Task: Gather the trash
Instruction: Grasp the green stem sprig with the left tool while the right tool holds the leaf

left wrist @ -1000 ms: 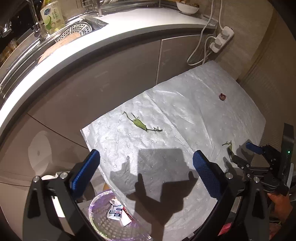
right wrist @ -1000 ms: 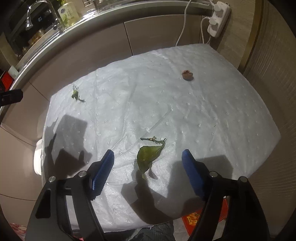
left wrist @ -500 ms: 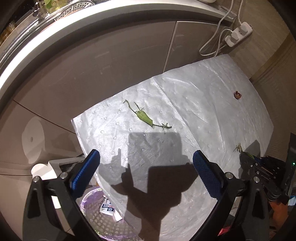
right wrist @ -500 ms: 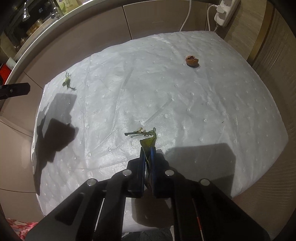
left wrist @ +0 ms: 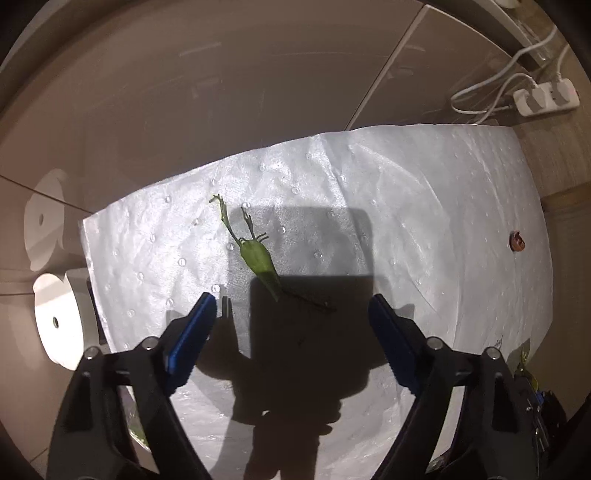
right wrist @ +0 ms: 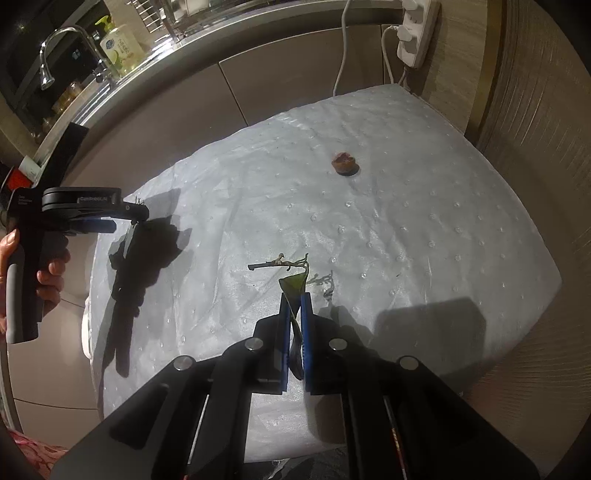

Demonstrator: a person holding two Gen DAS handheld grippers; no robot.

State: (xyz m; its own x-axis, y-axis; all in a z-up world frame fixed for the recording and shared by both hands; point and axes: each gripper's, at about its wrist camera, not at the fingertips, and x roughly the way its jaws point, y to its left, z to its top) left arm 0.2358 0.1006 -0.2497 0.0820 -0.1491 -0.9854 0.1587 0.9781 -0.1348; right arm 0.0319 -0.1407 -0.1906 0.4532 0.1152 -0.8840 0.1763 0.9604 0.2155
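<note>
A white dimpled mat (left wrist: pixel 424 206) covers the floor in front of the cabinets. On it lies a green leaf with a thin stem (left wrist: pixel 258 258). My left gripper (left wrist: pixel 291 300) points straight down just above the leaf's tail end. Its jaws are closing, and the blue pads do not touch the leaf. My right gripper (right wrist: pixel 294 301) is shut on a second green leaf (right wrist: pixel 293 284), whose twiggy stem (right wrist: pixel 277 264) sticks out ahead of the tips. A small brown scrap (right wrist: pixel 344 162) lies farther back on the mat, and the same brown scrap (left wrist: pixel 517 242) shows at the right.
Beige cabinet doors (left wrist: pixel 221 92) run along the mat's far edge. A white power strip (right wrist: pixel 415 33) with cords hangs at the back right corner. White round fittings (left wrist: pixel 55 321) sit beside the mat's left edge. A hand (right wrist: pixel 48 280) holds the left gripper (right wrist: pixel 129 219).
My left gripper sank toward the leaf on the left and its jaws narrowed. My right gripper shut on the other leaf and drew it off the mat a little.
</note>
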